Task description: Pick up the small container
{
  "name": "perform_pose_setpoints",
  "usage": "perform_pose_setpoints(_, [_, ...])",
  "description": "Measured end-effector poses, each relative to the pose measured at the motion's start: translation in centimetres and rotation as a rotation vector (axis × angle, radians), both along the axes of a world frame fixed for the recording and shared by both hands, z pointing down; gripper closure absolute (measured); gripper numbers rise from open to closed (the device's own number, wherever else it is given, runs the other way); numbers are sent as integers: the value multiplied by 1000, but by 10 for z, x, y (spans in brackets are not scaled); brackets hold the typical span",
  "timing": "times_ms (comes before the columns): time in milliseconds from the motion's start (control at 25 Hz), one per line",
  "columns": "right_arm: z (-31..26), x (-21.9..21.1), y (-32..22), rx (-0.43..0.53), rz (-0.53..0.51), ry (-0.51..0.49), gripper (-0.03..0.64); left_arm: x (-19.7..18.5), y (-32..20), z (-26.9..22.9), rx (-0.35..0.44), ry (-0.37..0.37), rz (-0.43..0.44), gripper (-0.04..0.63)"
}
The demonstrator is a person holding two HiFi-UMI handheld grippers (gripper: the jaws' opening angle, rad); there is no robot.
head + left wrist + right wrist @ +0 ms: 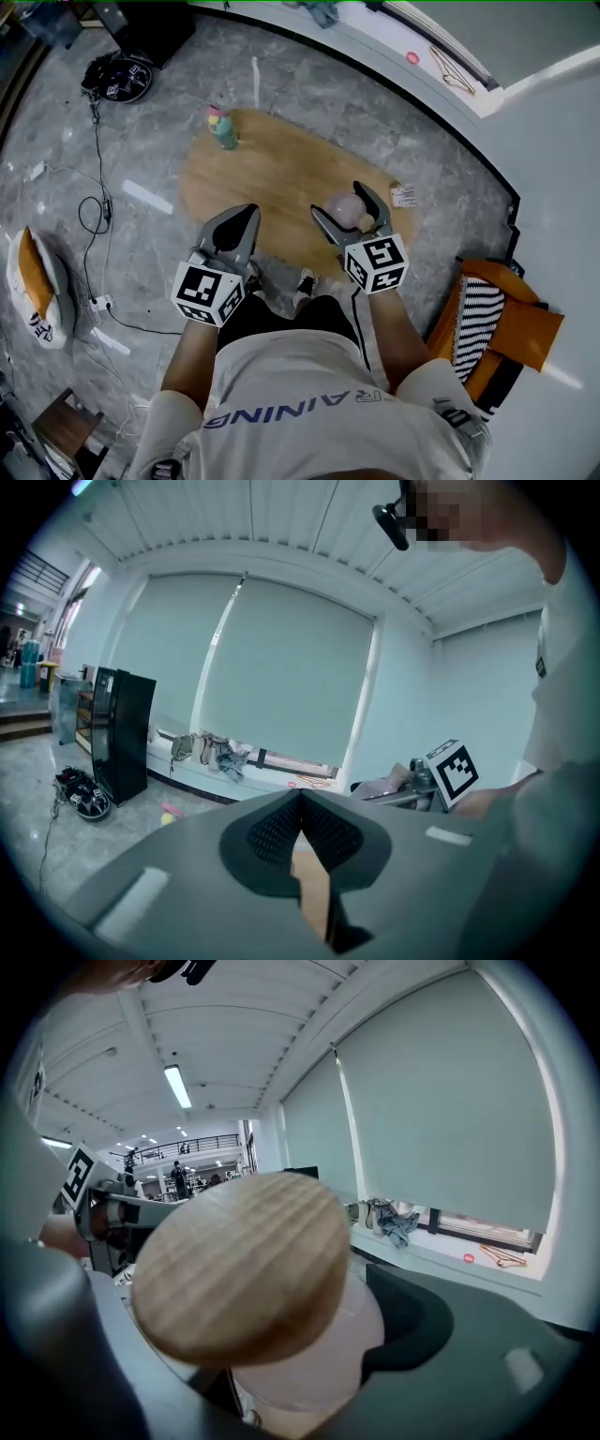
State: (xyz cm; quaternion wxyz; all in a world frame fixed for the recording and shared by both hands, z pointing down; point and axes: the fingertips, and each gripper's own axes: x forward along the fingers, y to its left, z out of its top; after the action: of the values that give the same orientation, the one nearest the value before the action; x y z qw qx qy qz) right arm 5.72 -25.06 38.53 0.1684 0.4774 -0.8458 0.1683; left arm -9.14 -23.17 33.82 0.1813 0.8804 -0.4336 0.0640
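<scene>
Head view: two claws over one oval wooden bench (281, 169). The right claw (339, 202) is clamped wide on the one small container, a pale pink tub (343, 210) with a round wooden lid (239, 1265) on; its contents can't be seen. The left claw (247, 214) is pinched together, empty. One greenish bottle (222, 127) stands at the bench's far end, and one white card (403, 195) lies at its right edge.
</scene>
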Motion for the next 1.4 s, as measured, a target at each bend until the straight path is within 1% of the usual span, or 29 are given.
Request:
perform_pose_setpoints(80, [-25,-1,8,13,2,-17,192,-1,8,-18,18,-1,5,592])
perform_pose_setpoints(240, [-72,1,13,86,7,-23,192,-6,11,-55,76,19,-8,592])
perform_pose_setpoints(360, [-94,-2,21,118,6,-34,190,-5,18,-76,114,28,-7,592])
perform_pose_setpoints(480, [-108,-2,31,125,4,-62,190,1,27,-87,128,27,11,592])
perform_pose_setpoints(680, [-119,5,41,147,20,-67,190,11,36,-92,136,35,25,592])
perform_pose_setpoints(960, [-123,12,48,155,30,-58,190,18,40,-92,138,41,32,592])
perform_pose_setpoints(1400, [-123,9,46,157,30,-51,189,15,39,-89,129,54,30,592])
